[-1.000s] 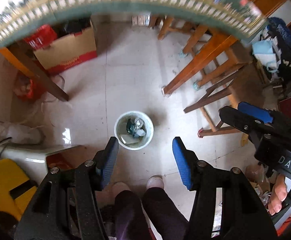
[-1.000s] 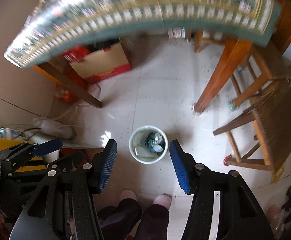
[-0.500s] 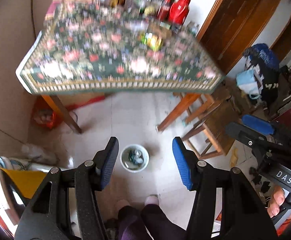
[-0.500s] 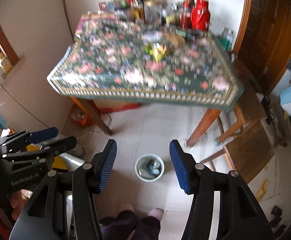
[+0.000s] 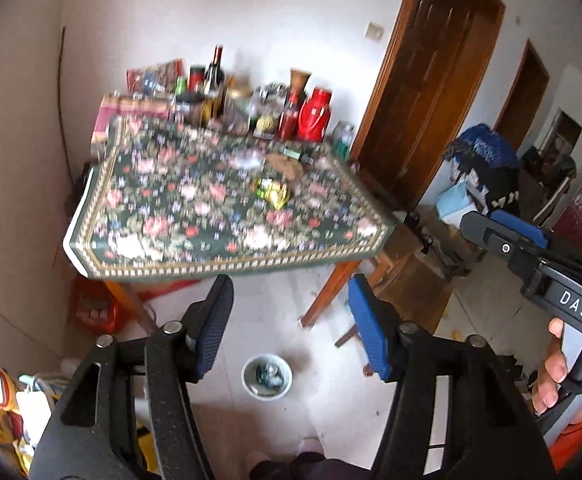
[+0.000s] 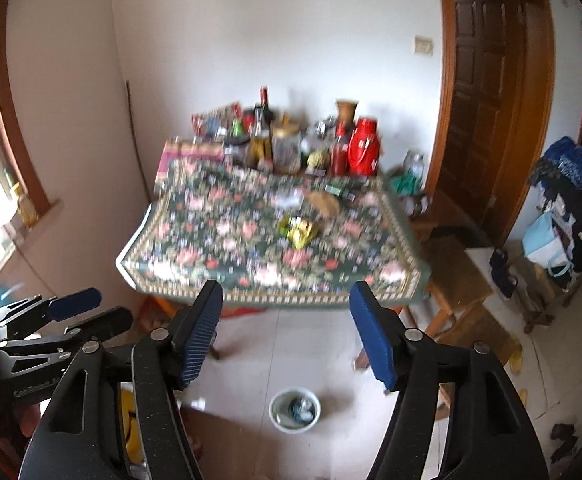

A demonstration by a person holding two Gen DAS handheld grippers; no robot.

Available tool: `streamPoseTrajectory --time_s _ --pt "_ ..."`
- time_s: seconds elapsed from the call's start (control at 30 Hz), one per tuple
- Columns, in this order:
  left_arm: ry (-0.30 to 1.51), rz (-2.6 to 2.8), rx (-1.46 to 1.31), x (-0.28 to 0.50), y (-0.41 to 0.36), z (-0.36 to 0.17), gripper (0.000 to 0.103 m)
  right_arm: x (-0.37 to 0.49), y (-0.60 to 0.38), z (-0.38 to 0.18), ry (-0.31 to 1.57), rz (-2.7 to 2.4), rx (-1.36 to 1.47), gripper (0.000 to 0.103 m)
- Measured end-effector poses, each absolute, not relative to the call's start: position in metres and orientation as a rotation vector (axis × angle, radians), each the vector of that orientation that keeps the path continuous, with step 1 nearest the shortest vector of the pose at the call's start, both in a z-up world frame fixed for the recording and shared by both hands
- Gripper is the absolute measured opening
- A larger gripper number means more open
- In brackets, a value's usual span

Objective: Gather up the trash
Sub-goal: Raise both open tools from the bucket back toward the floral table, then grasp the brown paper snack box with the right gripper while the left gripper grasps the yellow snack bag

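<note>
The tabletop [image 6: 219, 240], under a dark floral cloth, is the landmark for all else. Along its far edge by the wall stands a blurred crowd of bottles and jars, among them a red flask [image 6: 364, 151] towards the door side. A crumpled yellow-green wrapper [image 6: 298, 231] lies on the cloth near the middle of the tabletop, and a flat brown piece [image 6: 324, 202] lies just beyond it. On the tiled floor [image 6: 311, 344] in front of the tabletop's near edge sits a small white bin [image 6: 295, 409] with crumpled trash inside.

The left gripper [image 5: 291, 322] hangs above the floor in front of the tabletop, its blue-padded fingers [image 5: 371, 336] spread with nothing between them, having just been opening. The right gripper [image 6: 287, 334] hangs likewise, fingers [image 6: 373, 340] spread and empty, also just opened further. A hand [image 5: 553, 368] grips its handle.
</note>
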State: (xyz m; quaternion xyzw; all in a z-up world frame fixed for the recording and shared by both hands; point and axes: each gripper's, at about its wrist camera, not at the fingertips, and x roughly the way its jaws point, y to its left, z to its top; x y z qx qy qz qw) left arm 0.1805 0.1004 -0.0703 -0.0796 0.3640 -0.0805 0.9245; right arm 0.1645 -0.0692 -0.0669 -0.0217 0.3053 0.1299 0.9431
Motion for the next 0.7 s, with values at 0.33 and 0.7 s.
streamPoseTrajectory --time_s 0.33,0.7 --pt "0.694 -0.15 -0.173 0.212 0.109 -0.054 0.071 0.189 -0.082 -0.054 0.558 0.217 -0.011 0.078" --pt "0.687 -0.099 -0.159 0.316 0.082 -0.058 0.071 0.277 -0.103 -0.058 0.56 0.249 -0.06 0.078"
